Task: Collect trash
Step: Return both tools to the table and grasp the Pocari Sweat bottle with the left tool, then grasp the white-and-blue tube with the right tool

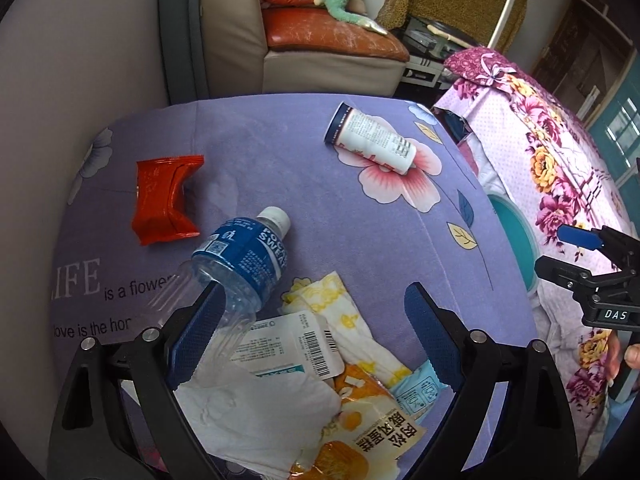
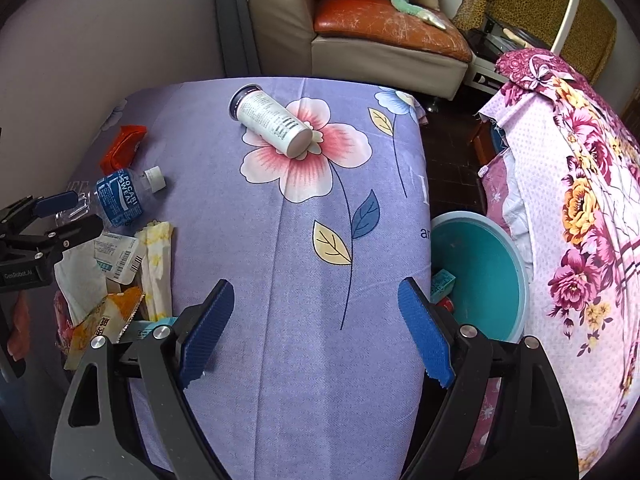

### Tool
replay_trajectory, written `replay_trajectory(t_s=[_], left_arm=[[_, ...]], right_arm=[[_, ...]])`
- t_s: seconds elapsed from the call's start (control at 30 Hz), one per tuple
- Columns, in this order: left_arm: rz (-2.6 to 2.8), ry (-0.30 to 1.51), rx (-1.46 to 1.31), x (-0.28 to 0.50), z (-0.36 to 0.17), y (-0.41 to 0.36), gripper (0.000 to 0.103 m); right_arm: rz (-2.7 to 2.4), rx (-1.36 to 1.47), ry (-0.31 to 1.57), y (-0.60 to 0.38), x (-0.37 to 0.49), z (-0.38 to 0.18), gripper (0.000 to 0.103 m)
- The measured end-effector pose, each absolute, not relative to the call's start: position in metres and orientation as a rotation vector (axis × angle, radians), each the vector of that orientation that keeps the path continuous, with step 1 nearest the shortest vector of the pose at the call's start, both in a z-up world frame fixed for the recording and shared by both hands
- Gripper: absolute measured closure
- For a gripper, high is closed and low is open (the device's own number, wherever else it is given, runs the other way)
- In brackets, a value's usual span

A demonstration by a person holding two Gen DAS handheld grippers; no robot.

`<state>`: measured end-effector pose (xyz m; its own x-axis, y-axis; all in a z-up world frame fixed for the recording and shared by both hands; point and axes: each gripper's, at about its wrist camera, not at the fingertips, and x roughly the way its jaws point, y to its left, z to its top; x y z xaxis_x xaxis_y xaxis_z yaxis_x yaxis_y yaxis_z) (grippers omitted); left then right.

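Trash lies on a purple flowered tablecloth [image 1: 320, 200]. My left gripper [image 1: 316, 336] is open above a heap of wrappers: white tissue [image 1: 256, 412], a barcoded packet [image 1: 288, 344], a yellow-printed wrapper [image 1: 344, 312] and an orange snack bag [image 1: 368, 432]. A crushed blue-labelled bottle [image 1: 240, 264] lies against its left finger. A red wrapper [image 1: 164, 200] and a white can [image 1: 372, 140] lie farther off. My right gripper [image 2: 316, 332] is open and empty over bare cloth [image 2: 304, 360], with the can [image 2: 272, 124] ahead. A teal bin [image 2: 480, 276] stands right of the table.
A sofa [image 1: 304, 40] stands beyond the table. A bed with a pink flowered cover [image 2: 580, 220] lies to the right. The bin [image 1: 516, 236] holds a few items. A wall [image 1: 80, 60] runs along the left.
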<state>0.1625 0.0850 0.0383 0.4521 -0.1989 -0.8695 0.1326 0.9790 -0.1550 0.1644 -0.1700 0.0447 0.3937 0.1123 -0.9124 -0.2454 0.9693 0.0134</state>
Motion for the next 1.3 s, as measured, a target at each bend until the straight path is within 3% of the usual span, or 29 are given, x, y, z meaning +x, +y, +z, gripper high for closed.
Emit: replay_trajectory(t_s=[0.7,0.9,0.97,1.0,1.3], left_arm=[[-0.189,1.215,0.158,0.194,0.006,0.126,0.012],[-0.191,1.269,0.114,0.201,-0.015,0.136,0.012],[-0.207,1.276,0.117,0.202,-0.021,0.133,0.017],[-0.218,1.282,0.112,0.202,-0.023,0.132,0.033],[-0.236,1.195,0.027,0.212,-0.005,0.124,0.037]], right_arm=[[0.3,-0.305,1.198,-0.114,0.204,0.029,0.023],[0.321,-0.369,1.21,-0.102,0.219,0.023,0.023],[0.332,-0.385,1.214,-0.098,0.226,0.022,0.023],[0.337,-0.391,1.217,-0.097,0.23,0.021,0.023],[0.382,-0.44,1.212,-0.086,0.279,0.014,0.023]])
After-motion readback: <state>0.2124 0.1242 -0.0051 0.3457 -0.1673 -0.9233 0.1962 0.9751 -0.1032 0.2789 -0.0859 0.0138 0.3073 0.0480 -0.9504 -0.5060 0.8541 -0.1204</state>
